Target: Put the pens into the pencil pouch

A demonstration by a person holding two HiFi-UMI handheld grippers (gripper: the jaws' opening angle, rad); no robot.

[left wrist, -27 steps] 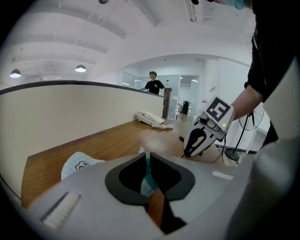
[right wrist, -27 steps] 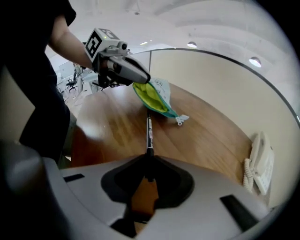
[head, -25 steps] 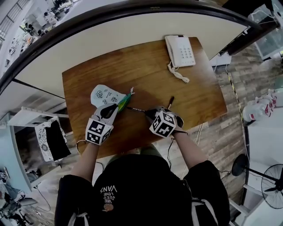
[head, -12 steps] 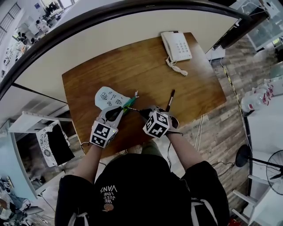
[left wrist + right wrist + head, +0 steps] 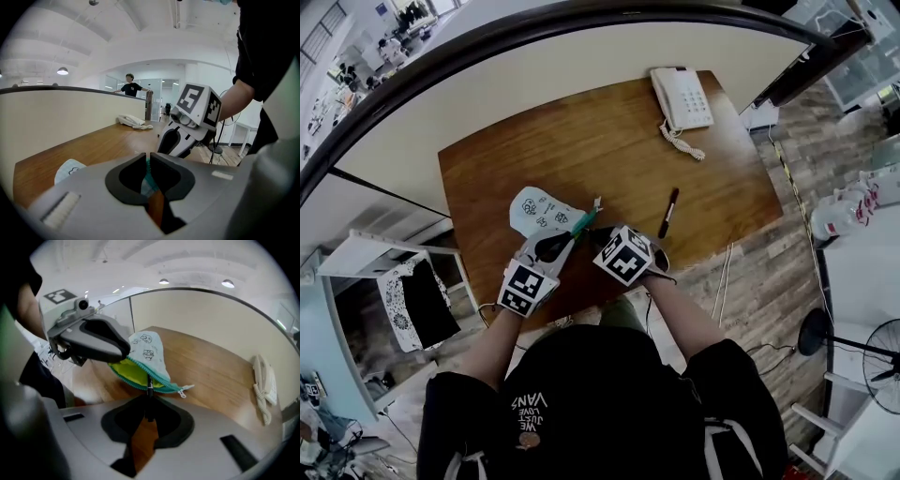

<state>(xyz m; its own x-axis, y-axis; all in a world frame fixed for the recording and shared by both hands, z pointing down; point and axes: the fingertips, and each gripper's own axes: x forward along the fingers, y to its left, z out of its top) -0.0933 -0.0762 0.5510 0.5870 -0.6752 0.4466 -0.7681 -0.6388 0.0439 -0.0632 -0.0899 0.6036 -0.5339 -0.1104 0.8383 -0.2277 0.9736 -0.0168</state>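
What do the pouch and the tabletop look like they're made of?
Pouch: seemingly soft fabric, matte, pale with printed doodles; it sags and creases, with a teal zipper and yellow-green lining.
Tabletop: wood or wood-look laminate, I cannot tell which; brown grain streaks, faint sheen.

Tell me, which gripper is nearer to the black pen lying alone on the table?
Right. The right gripper is just left of the loose pen in the head view, holding another pen. The left gripper is farther left, gripping the pencil pouch.
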